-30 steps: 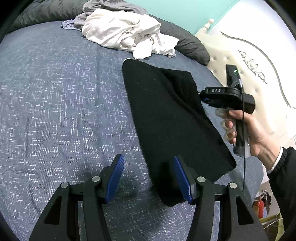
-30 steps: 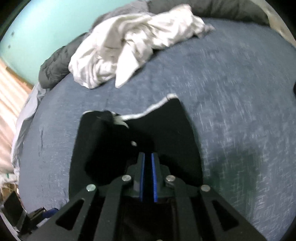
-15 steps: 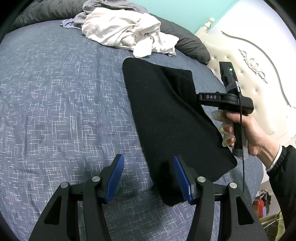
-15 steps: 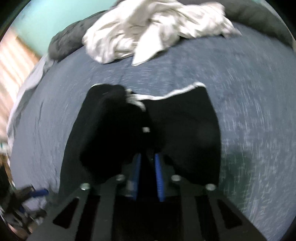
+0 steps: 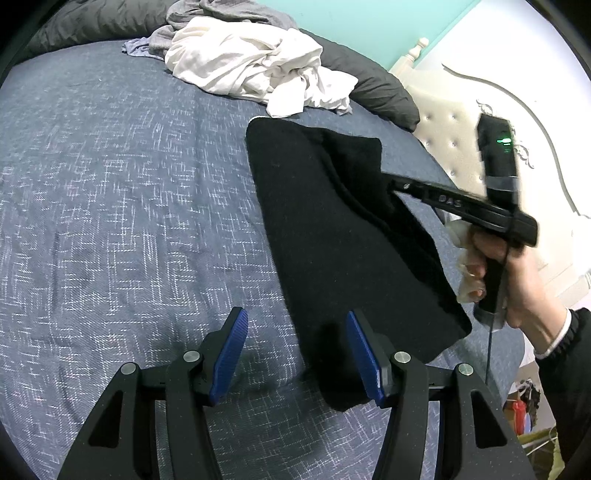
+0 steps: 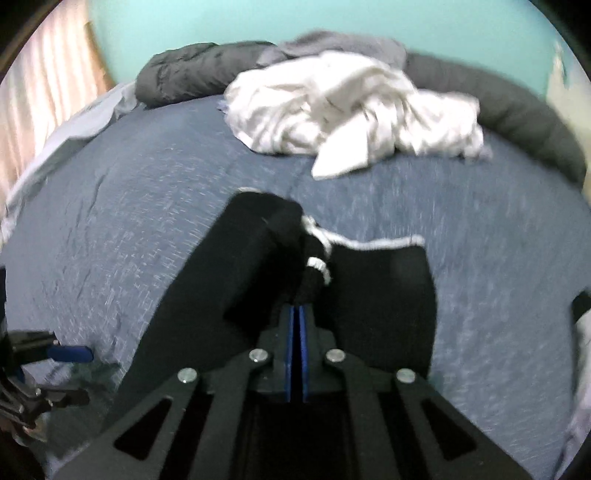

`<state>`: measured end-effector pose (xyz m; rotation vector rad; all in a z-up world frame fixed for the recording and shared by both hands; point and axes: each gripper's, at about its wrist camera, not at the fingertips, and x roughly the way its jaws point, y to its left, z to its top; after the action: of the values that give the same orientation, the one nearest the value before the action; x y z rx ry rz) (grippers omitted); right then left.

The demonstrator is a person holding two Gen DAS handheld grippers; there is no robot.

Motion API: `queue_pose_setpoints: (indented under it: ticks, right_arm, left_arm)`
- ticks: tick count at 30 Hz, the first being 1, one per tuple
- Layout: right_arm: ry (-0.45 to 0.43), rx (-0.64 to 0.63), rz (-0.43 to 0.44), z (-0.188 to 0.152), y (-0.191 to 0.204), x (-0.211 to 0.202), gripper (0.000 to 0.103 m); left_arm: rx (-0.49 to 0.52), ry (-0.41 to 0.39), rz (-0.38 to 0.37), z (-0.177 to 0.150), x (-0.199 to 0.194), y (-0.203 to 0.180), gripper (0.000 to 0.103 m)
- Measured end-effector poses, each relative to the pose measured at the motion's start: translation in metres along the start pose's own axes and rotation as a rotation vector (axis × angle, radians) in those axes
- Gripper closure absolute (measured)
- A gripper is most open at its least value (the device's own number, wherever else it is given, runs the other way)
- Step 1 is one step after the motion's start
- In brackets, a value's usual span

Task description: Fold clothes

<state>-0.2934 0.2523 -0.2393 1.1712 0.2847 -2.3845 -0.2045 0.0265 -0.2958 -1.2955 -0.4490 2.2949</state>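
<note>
A black garment lies lengthwise on the blue bedspread, partly folded. My right gripper is shut on the garment's right edge and holds that edge lifted over the rest; a white-trimmed hem shows ahead of it. In the left wrist view the right gripper reaches in from the right, a hand on its handle. My left gripper is open and empty just above the bed at the garment's near end, its right finger over the black cloth.
A heap of white clothes with a grey piece lies at the far side of the bed, dark grey pillows behind it. A cream headboard stands at the right. The left gripper shows at the right wrist view's lower left.
My right gripper has lifted the garment's right edge and carried it up and leftward over the garment. My left gripper has stayed open and nearly still.
</note>
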Motion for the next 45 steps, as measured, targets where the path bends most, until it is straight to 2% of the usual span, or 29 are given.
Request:
queue_pose_setpoints:
  ticks: [2,5,11,15,19,21,23,25,27,28,30,35,37,39,42,45]
  right_arm:
    - [-0.035,-0.034,-0.041,0.004,0.007,-0.01,0.1]
    - [-0.084,-0.091,-0.16,0.01,0.011,-0.021,0.1]
    - [-0.068,0.036,-0.294,0.021,-0.038,-0.014,0.1]
    - [-0.049,0.091,-0.327,0.021,-0.065,-0.002,0.101]
    - [0.001,0.166,-0.311,0.017,-0.083,0.019,0.101]
    - [0.053,0.207,-0.259,0.013,-0.091,0.034,0.1]
    - [0.094,0.244,-0.258,0.009,-0.097,0.042,0.1]
    - [0.072,0.282,-0.285,0.006,-0.104,0.036,0.095]
    - [0.036,0.362,-0.313,0.004,-0.116,0.021,0.094]
    - [0.005,0.41,-0.289,0.002,-0.12,0.012,0.094]
    - [-0.064,0.492,-0.178,-0.002,-0.126,-0.004,0.094]
    - [-0.055,0.348,0.008,0.001,-0.096,-0.003,0.094]
    - [0.024,0.326,-0.021,-0.001,-0.093,0.013,0.094]
    - [0.089,0.378,-0.053,-0.006,-0.103,0.029,0.094]
    - [0.005,0.405,-0.092,-0.006,-0.107,0.014,0.094]
    - [-0.075,0.374,0.0,0.002,-0.091,-0.002,0.094]
  left_arm:
    - [0.0,-0.001,-0.001,0.0,-0.001,0.0,0.043]
    - [0.0,-0.003,-0.002,0.001,-0.002,0.0,0.043]
    - [-0.01,-0.01,-0.002,0.002,-0.004,0.004,0.043]
    - [-0.019,-0.011,-0.001,0.003,-0.004,0.007,0.043]
    - [-0.023,-0.008,0.001,0.002,-0.004,0.008,0.043]
    - [-0.022,-0.006,0.001,0.002,-0.003,0.008,0.043]
    - [-0.021,-0.003,0.0,0.002,-0.002,0.008,0.043]
    - [-0.021,-0.002,-0.002,0.002,-0.001,0.008,0.043]
    - [-0.017,-0.001,-0.002,0.001,-0.001,0.007,0.043]
    - [-0.016,0.0,-0.002,0.001,-0.001,0.006,0.043]
    - [-0.013,0.0,-0.003,0.001,-0.001,0.005,0.043]
    - [-0.007,-0.003,-0.004,0.0,-0.003,0.002,0.043]
    - [-0.004,-0.002,-0.004,0.0,-0.003,0.002,0.043]
    - [-0.002,-0.002,-0.004,-0.001,-0.003,0.002,0.043]
    - [-0.009,-0.006,-0.003,0.0,-0.003,0.004,0.043]
    - [-0.014,-0.007,-0.003,0.001,-0.001,0.004,0.043]
